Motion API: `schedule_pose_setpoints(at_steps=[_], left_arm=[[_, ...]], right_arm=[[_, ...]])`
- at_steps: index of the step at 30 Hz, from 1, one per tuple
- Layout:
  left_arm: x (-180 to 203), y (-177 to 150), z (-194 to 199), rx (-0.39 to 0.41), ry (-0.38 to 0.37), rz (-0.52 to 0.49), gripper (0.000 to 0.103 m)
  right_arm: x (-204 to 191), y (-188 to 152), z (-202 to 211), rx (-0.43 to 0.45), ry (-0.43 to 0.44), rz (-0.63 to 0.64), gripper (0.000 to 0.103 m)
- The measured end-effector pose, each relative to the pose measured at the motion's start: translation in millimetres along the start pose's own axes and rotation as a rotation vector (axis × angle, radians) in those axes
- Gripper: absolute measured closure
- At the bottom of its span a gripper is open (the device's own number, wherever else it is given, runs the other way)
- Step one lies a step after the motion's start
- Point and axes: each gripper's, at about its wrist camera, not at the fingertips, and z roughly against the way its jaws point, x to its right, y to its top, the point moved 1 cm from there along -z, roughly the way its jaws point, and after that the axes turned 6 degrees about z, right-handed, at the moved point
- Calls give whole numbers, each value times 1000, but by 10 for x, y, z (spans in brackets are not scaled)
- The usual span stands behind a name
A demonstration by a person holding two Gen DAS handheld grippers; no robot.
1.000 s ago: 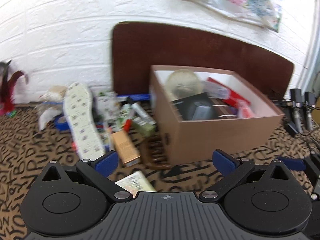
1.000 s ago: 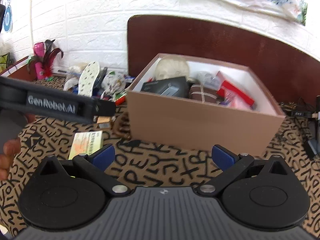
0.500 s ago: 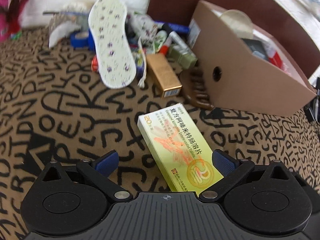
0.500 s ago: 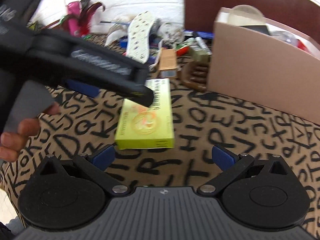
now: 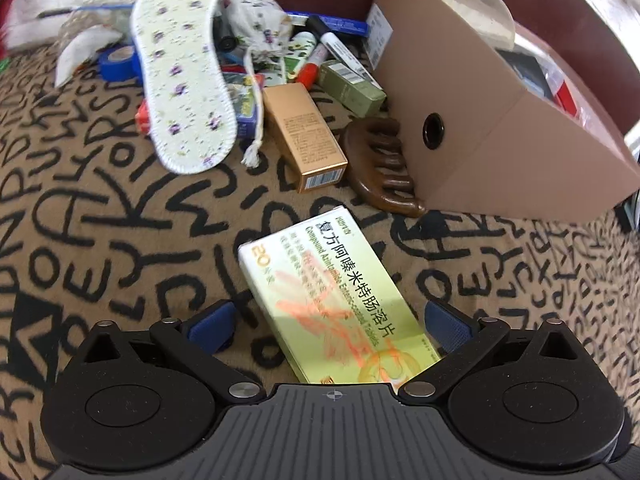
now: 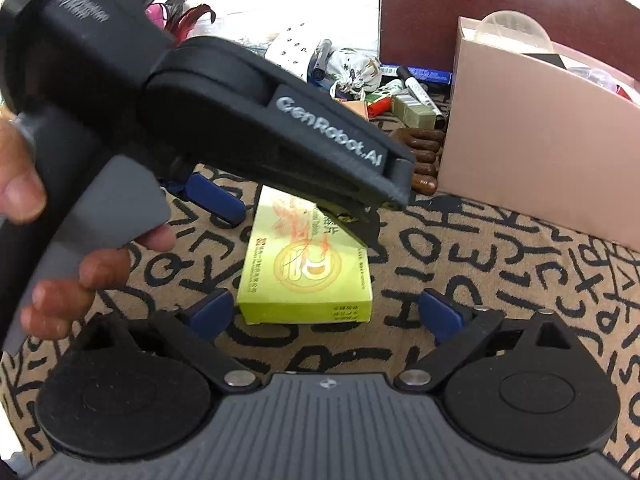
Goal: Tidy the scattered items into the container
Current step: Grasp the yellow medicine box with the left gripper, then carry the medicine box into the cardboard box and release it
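The left gripper [image 5: 327,326] is held wide open, and the yellow-green medicine box [image 5: 334,304] lies flat between its blue pads [image 5: 210,326], untouched by either. The right gripper [image 6: 326,314] is likewise spread open, just short of the same box's near end. Ahead, a wooden comb [image 5: 384,168] is seen touching the cardboard box [image 5: 500,136], which already contains items.
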Motion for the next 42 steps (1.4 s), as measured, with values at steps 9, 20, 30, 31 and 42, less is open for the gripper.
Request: schedule_pose_setpoints(at_steps=[9,20,30,31,42], left_arm=[[87,-40,-63,25,18,-129,4],[53,-90,39,30,-17,-61,11],[439,-79,536,144,-126,-61,12],[503,-52,591,160,-136,-68,12],[1463,469,880,302,-247,-187,12]], right_arm=[[-36,-1,-92,29,-12,22,15],[-139,-13,21,29,4,42,32],[-98,-3,619,130,-66,68,32],[-76,18,691,146,-80,73,32],[492,339,1302,295,-257,97,32]])
